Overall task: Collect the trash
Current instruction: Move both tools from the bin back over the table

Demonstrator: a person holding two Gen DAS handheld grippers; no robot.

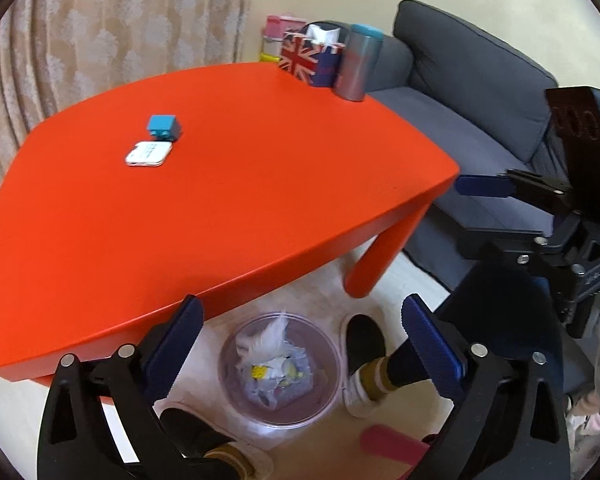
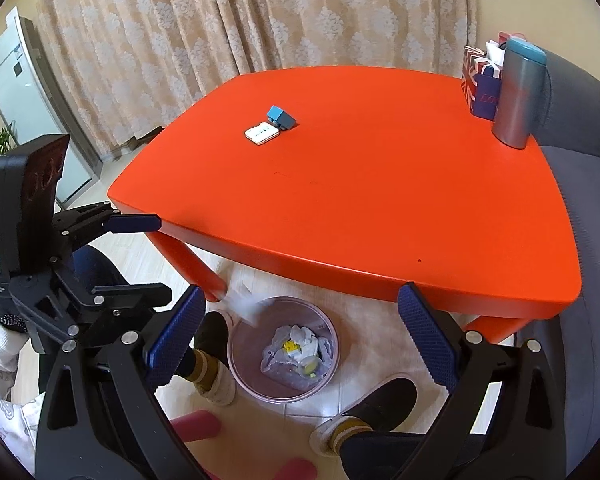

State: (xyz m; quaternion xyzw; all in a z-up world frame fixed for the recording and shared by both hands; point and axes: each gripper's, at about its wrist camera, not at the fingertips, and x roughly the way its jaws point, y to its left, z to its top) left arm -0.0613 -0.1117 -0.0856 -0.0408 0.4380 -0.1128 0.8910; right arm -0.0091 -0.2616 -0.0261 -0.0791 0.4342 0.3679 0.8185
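A clear pinkish bin [image 1: 337, 364] stands on the floor by the orange table's near edge, holding crumpled paper and yellow scraps [image 1: 274, 374]. A white tissue [image 1: 277, 330] sits at the top of the bin, loose. My left gripper [image 1: 300, 340] hangs open right above it, nothing between its fingers. In the right wrist view the same bin [image 2: 335, 344] lies between the fingers of my open, empty right gripper [image 2: 300, 332]. A blurred white tissue [image 2: 244, 305] is in the air at its left rim.
The orange table [image 1: 228, 200] carries a blue box [image 1: 164, 126], a white flat case [image 1: 148, 155], a Union Jack tissue box [image 1: 300, 58] and a grey tumbler [image 1: 358, 64]. A grey sofa [image 1: 460, 92] stands to the right. A person's slippered feet [image 1: 364, 356] flank the bin.
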